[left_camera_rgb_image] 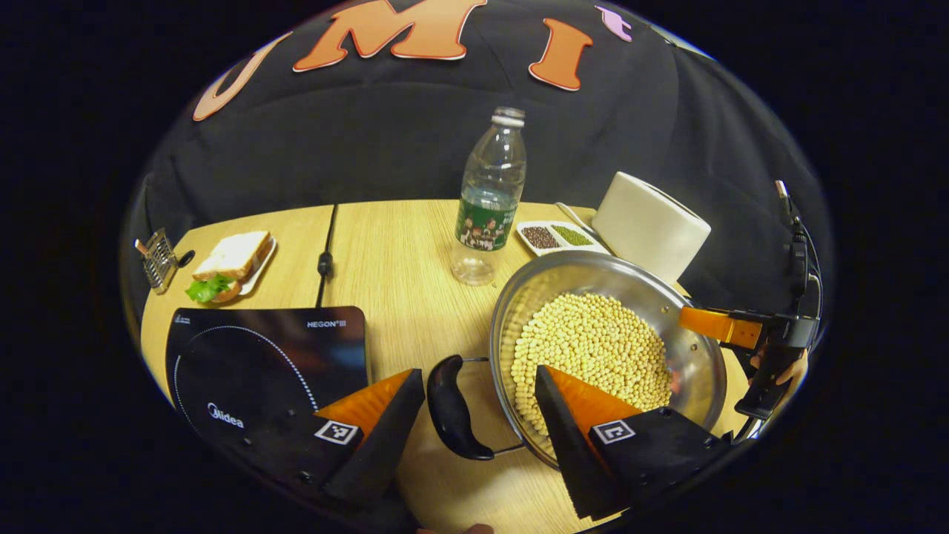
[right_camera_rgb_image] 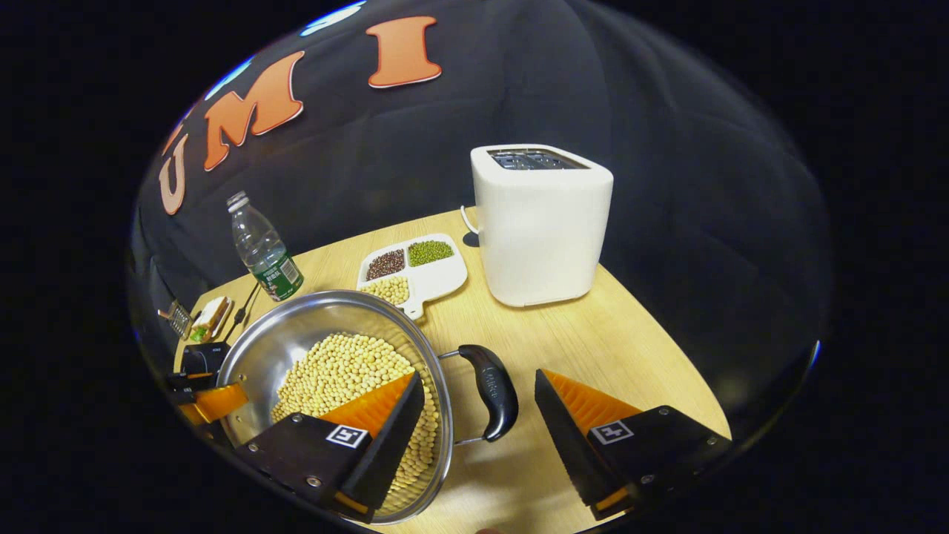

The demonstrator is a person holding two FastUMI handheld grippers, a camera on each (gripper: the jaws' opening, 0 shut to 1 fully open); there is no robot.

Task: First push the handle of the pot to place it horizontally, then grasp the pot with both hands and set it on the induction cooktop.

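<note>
Left gripper [left_camera_rgb_image: 480, 415] wide open, fingers straddling the pot's left black handle [left_camera_rgb_image: 452, 408], holding nothing. Right gripper [right_camera_rgb_image: 480, 415] likewise wide open around the right handle [right_camera_rgb_image: 491, 389], no contact visible. Steel pot [left_camera_rgb_image: 697, 356] of soybeans [left_camera_rgb_image: 593, 348] sits on the wooden table [left_camera_rgb_image: 400, 252], right of the induction cooktop [left_camera_rgb_image: 252, 356]. Far side: water bottle [left_camera_rgb_image: 489, 200], divided dish [right_camera_rgb_image: 437, 278], toaster [right_camera_rgb_image: 540, 222]; sandwich [left_camera_rgb_image: 230, 259] at far left.
</note>
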